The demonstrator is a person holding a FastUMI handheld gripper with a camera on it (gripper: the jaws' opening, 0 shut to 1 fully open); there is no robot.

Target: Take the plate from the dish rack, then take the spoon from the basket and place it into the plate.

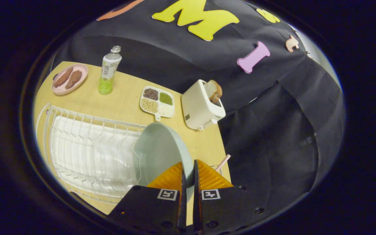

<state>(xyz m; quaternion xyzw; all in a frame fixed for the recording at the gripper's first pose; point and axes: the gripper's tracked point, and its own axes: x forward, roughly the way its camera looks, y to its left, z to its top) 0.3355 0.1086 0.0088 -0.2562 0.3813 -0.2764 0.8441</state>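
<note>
Jaws: gripper (pixel 188 169) pinching the plate (pixel 158 150) rim.
Plate: leaving the dish rack (pixel 86 153).
Left: fetching the spoon (pixel 223 162).

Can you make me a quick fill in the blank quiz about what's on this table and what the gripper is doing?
1. The gripper is shut on the rim of the pale green ____.
2. Slices of ____ stick out of the white toaster.
3. The bottle stands between the pink plate and the divided ____ of beans.
4. The white wire ____ sits left of the gripper's fingers.

Missing words: plate; bread; tray; dish rack
</note>
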